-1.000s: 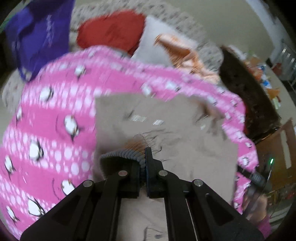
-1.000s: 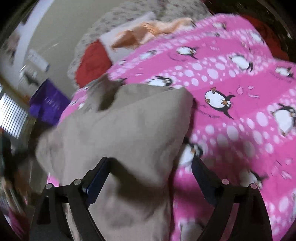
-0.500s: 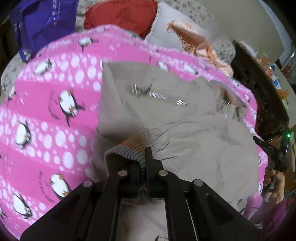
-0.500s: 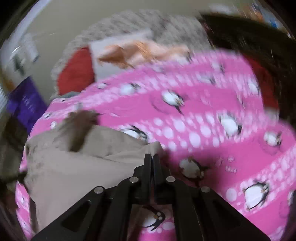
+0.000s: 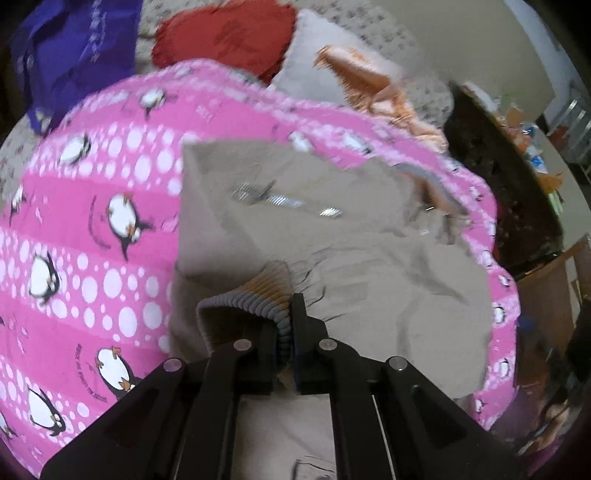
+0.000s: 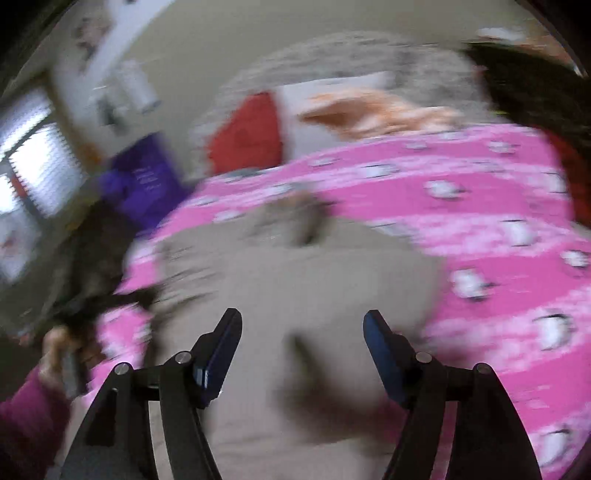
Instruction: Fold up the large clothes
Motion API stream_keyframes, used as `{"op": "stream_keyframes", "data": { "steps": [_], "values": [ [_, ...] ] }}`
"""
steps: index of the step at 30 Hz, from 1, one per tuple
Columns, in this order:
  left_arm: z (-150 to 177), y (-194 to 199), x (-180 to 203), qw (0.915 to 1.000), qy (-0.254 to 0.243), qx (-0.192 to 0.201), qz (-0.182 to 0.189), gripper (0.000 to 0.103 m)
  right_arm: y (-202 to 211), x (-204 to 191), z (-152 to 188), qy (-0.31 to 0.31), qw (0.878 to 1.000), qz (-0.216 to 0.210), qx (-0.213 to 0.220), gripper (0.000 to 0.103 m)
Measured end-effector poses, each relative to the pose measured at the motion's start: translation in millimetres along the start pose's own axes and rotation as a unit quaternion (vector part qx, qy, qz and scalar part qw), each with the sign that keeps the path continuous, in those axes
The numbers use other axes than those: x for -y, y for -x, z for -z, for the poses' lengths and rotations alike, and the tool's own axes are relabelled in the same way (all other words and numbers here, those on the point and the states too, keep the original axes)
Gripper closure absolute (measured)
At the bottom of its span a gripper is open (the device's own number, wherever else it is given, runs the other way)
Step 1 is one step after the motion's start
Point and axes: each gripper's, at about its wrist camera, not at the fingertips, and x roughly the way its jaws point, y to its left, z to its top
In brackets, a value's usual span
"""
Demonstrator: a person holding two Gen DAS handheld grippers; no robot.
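A bed spread with a pink penguin-print blanket [image 5: 92,266] fills both views, in a cluttered room with a pale wall behind. Nearest the camera, the left gripper [image 5: 286,332] is pinched together on the grey ribbed cuff [image 5: 258,295] of a beige jacket [image 5: 388,280], holding that cuff just above the near part of the garment. The jacket lies across the middle of the blanket toward its right edge, one straight fold line along its left side, a metal zip [image 5: 284,201] showing farther up.

The right gripper [image 6: 303,345] hangs over the beige cloth with its tongs apart and opening, nothing between them; the view is badly blurred.

Toward the bed's far edge sit a red cushion [image 5: 229,35], a white-and-orange pillow [image 5: 354,70] and a purple bag [image 5: 77,48].

By my reckoning the fold is partly made: the body looks doubled over, while the held sleeve has yet to be laid in and the bundle squared.
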Motion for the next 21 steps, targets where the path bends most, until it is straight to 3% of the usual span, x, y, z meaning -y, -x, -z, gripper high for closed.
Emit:
{"op": "stream_keyframes", "data": {
  "steps": [2,5,7,11,16,18,21],
  "values": [
    [-7,12,9,0.9999,-0.005,0.009,0.010,0.099,-10,-28,14,0.043,0.998,-0.034,-0.035,0.032],
    [-21,35,24,0.9989,-0.002,0.022,0.041,0.100,-17,-62,39,0.096,0.989,-0.099,-0.051,0.032],
    [-36,57,46,0.9973,-0.021,0.043,0.056,0.100,-27,-85,58,0.124,0.983,-0.118,-0.069,0.032],
    [-66,100,93,0.9896,-0.048,0.068,0.117,0.100,-64,-139,86,0.203,0.971,-0.088,-0.088,0.036],
    [-85,150,148,0.9771,-0.107,0.097,0.156,0.100,-96,-176,84,0.281,0.958,-0.001,-0.052,0.036],
    [-87,167,168,0.9710,-0.129,0.103,0.173,0.100,-104,-172,64,0.273,0.961,0.026,-0.030,0.036],
    [-88,181,186,0.9643,-0.141,0.108,0.196,0.100,-103,-139,36,0.210,0.975,0.073,-0.015,0.036]
  ]
}}
